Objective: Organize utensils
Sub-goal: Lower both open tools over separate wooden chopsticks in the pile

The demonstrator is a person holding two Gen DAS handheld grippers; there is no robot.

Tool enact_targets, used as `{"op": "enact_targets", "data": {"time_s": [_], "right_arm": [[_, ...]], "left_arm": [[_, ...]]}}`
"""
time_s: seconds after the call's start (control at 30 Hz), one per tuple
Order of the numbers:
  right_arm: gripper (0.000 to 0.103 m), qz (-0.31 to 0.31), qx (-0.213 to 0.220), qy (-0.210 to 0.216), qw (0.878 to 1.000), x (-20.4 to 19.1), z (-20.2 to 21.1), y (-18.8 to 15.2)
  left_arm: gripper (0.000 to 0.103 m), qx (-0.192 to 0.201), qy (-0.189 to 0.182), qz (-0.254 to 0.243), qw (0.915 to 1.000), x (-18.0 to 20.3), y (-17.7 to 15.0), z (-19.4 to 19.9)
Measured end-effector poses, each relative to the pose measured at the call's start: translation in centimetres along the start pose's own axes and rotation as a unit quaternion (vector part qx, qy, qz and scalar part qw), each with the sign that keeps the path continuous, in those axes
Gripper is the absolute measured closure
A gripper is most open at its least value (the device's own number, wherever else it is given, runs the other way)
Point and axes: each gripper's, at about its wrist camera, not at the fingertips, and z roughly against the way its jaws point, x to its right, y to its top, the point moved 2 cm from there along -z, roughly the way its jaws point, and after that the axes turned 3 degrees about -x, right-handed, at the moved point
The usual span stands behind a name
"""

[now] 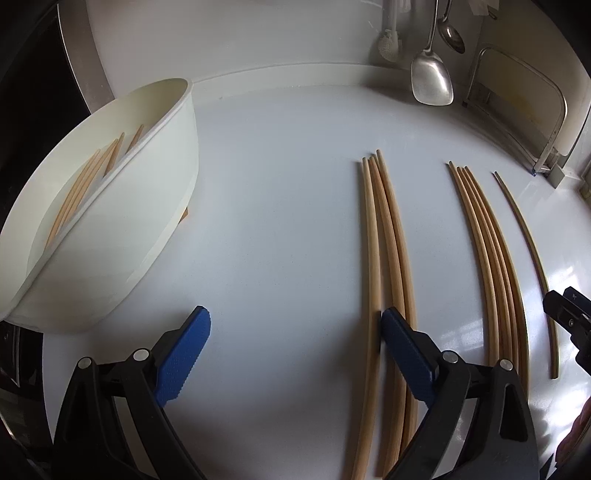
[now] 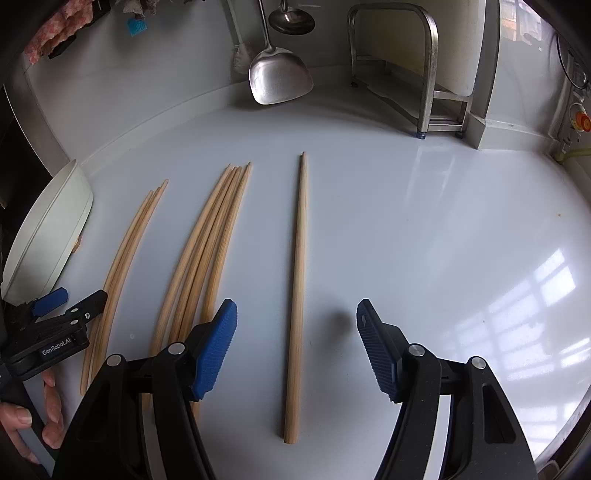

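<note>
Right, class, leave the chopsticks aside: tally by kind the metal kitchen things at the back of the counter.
Metal spatula: 1
Metal ladle: 1
Steel rack: 1
Total: 3

Soft daylight – window glare on glossy countertop (image 2: 535, 295), fisheye bends edges, corners dark – sharp focus
</note>
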Motion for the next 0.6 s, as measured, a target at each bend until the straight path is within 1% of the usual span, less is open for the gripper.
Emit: {"op": "enact_targets", "data": {"time_s": [0.13,0.27,0.4,0.53,0.6], "right_arm": [[0.038,-0.002,0.003,-0.004,1.0,0.1,0.0,0.0],[0.038,0.004,0.001,-0.016,1.0,0.1,-0.3,-0.2],[0.039,0.009,0.0,-0.033,0.999,0.2,-0.7,-0.2],[0.039,0.029,0.003,-0.059,0.998,-0.1,-1.1,0.1],[0.046,0.037,0.007,-0.06,0.998,-0.3,-1.2,0.1]], "left_arm": [[0.01,0.0,0.002,0.007,1.0,-0.1,0.3,-0.2],[0.009,0.003,0.006,0.008,1.0,0.1,0.5,-0.3],[0.007,0.0,-0.003,0.013,0.9999,0.1,0.6,-0.5],[0.006,-0.004,-0.007,0.021,0.9997,0.0,0.7,-0.7],[0.006,-0.004,-0.003,0.02,0.9998,0.0,0.6,-0.6]]}}
